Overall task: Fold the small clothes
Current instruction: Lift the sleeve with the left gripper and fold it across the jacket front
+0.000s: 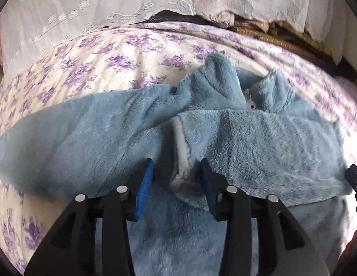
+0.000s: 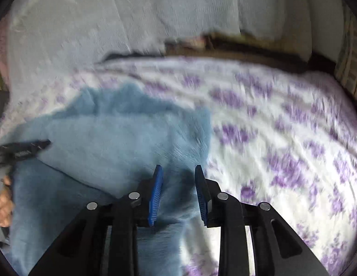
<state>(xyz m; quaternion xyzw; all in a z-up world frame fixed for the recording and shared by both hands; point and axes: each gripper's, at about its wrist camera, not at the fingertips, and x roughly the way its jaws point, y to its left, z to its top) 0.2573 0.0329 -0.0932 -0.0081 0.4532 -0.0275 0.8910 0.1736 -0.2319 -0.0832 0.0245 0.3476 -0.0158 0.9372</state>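
A light blue fleece garment (image 1: pixel 86 126) lies rumpled on a bedspread with purple flowers (image 1: pixel 109 57); its zipper pull (image 1: pixel 251 102) shows near the collar. My left gripper (image 1: pixel 176 179) stands open over it. A pale-edged cuff fold (image 1: pixel 178 174) lies loose between the blue pads, clear of the left one. In the blurred right wrist view the same garment (image 2: pixel 109 133) spreads to the left. My right gripper (image 2: pixel 177 192) is shut on a bunch of fleece at its right edge. The left gripper (image 2: pixel 24 151) and a hand (image 2: pixel 4 197) show at that view's left border.
A white lace cloth (image 1: pixel 86 4) hangs behind the bed, with dark and woven things (image 1: pixel 282 36) under its hem. The flowered bedspread (image 2: pixel 270 126) stretches bare to the right of the garment.
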